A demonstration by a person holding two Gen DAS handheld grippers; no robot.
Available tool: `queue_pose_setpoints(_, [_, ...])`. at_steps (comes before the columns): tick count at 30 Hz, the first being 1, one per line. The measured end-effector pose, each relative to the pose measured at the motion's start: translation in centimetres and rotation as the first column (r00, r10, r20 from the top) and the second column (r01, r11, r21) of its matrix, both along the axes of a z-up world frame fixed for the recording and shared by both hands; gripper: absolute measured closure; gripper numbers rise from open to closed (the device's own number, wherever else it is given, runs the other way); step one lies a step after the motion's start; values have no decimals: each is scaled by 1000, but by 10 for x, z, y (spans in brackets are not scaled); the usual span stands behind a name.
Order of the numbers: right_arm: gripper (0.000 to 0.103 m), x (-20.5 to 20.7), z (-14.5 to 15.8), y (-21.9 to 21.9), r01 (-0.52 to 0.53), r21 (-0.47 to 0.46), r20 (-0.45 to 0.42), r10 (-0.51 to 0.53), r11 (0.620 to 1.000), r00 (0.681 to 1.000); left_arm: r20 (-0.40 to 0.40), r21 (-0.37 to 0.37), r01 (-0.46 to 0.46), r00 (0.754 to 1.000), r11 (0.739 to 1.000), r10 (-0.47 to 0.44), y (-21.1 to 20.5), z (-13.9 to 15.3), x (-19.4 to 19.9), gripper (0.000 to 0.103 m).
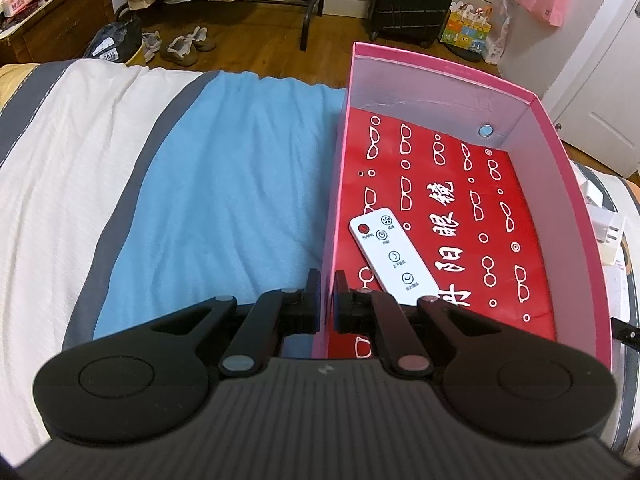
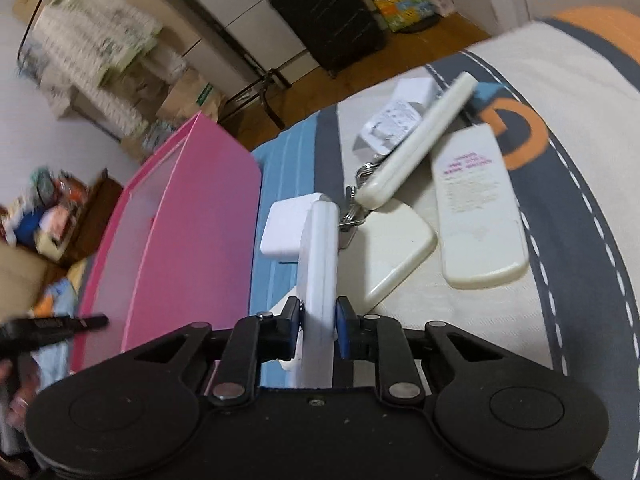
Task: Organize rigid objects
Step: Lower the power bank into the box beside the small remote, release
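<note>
The box [image 1: 568, 184] looks like smooth pink card, with shiny red paper on its floor. The remote [image 1: 394, 256] in it is smooth white plastic. The blanket [image 1: 224, 184] is soft blue cloth. The held white bar [image 2: 318, 280] looks like plastic, and the keyring [image 2: 352, 212] is shiny metal.

Pink box [image 1: 568, 184], open-topped, on the bed; a white remote [image 1: 394, 258] lies flat inside. Beside the box, an edge-up white remote [image 2: 318, 264] precedes cream remotes [image 2: 478, 208] and a charger [image 2: 282, 228].
</note>
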State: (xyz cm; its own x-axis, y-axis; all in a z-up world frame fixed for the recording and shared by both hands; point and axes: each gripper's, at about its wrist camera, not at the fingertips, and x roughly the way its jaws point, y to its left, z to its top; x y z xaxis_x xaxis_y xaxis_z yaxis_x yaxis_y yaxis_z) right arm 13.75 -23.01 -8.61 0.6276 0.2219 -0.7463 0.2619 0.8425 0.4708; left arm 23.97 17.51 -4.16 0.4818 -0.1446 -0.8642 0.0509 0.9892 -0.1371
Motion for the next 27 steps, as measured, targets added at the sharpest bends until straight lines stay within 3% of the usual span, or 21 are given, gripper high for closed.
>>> queue_pose_setpoints(6, [83,-6,24,17,-38,-158,82,52,987,995,10,0,4,1000,1000,-4,0,1,-2,100])
queue_pose_setpoints(10, [83,-13,49,39,-54,-312,123,97,949,988,8,-2,6,1000,1000,-6,1,3,-2,100])
queue_pose_setpoints(15, [83,-17,101,66,-121,-327,225,201,937,953,5,-11,10,1000,1000,-10,2,3,-2,100])
queue_pose_setpoints(20, [83,14,119,112,-296,-202,198,335,934,921,1,-23,8,1000,1000,-8,3,3,0,100])
queue_pose_setpoints(24, [83,55,97,146,-340,-103,96,350,935,932,-2,-40,5,1000,999,-5,5,3,0,99])
queue_pose_setpoints(27, [83,81,75,159,-315,23,58,313,949,948,-3,-46,6,1000,999,-6,7,2,1,99])
